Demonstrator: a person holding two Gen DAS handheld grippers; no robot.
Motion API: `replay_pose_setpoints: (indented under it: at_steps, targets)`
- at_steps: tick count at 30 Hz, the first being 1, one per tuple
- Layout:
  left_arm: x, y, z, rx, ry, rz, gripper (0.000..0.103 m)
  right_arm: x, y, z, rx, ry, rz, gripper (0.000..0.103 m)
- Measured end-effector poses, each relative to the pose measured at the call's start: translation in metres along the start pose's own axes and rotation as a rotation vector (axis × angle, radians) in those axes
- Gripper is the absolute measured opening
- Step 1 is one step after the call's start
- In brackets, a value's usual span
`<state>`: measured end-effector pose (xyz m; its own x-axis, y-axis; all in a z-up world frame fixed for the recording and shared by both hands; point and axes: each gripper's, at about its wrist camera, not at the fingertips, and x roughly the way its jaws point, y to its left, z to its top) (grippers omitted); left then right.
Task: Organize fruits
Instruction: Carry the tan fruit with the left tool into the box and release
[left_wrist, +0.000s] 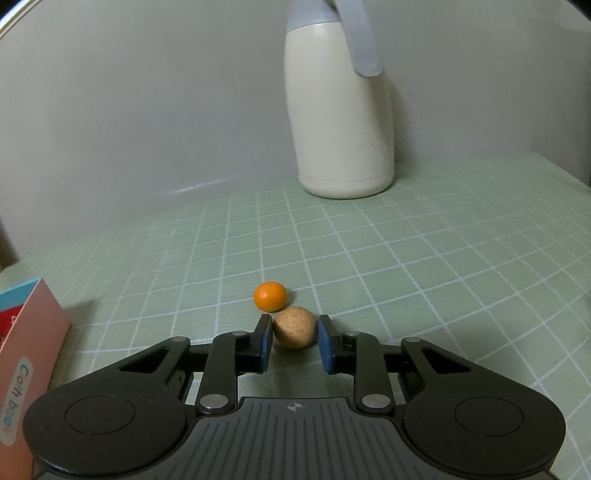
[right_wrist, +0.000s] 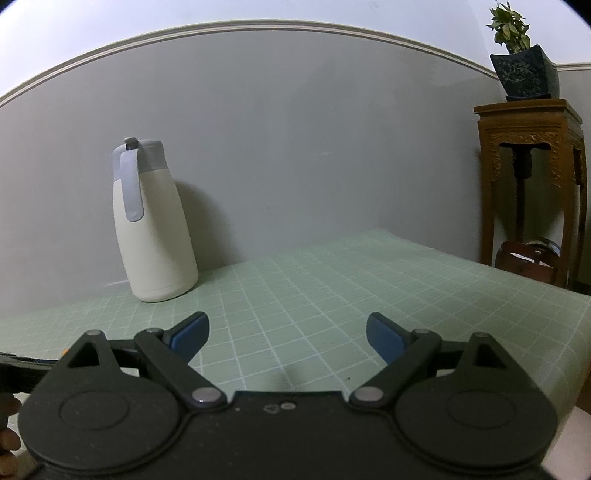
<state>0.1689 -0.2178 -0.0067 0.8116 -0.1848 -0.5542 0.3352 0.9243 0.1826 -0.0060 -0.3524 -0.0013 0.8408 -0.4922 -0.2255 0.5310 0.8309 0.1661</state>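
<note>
Black linkage arms and round pivot housings fill the bottom of the left wrist view, cutting off the near strip of the green gridded mat. At the far left a pink carton pokes in, only one corner and part of its lettering in frame; the rest runs off the edge. Moving right, the left gripper has its blue pads on either side of a brown round fruit sitting on the mat. The left pad touches the fruit's skin, the right pad is at or just off it — whether the fruit is truly clamped cannot be told. An orange fruit lies just beyond the brown one, touching or nearly touching it, slightly to the left. Farther back and to the right stands a cream thermos jug against the grey wall, its grey lid cropped by the top of the frame. Mat to the right of the fruits is open, out to the table's right edge.

From the right wrist view, a dark sliver at the far left border is too cut off to identify. The same jug stands upright at left, near the wall. The right gripper is spread wide with nothing between its fingers, over bare mat. The mat ends at a far right edge; beyond it stands a carved wooden stand with a potted plant on top — a dim object under it is hard to make out.
</note>
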Motion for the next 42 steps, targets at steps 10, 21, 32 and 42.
replay_pose_setpoints:
  at_steps: [10,21,32,42]
  targets:
    - [-0.018,0.004,-0.003,0.008,-0.083,0.035,0.026,0.001,0.004,0.001,-0.012,0.009,0.01,0.092]
    - [-0.043,0.048,-0.015,-0.024,-0.121,0.144,0.026,0.0,0.03,0.0,-0.047,0.014,0.069,0.092]
    - [-0.079,0.133,-0.031,-0.119,-0.146,0.339,0.026,-0.002,0.085,-0.008,-0.123,0.043,0.188,0.092]
    - [-0.078,0.204,-0.053,-0.257,-0.039,0.452,0.026,-0.009,0.138,-0.017,-0.19,0.065,0.302,0.092]
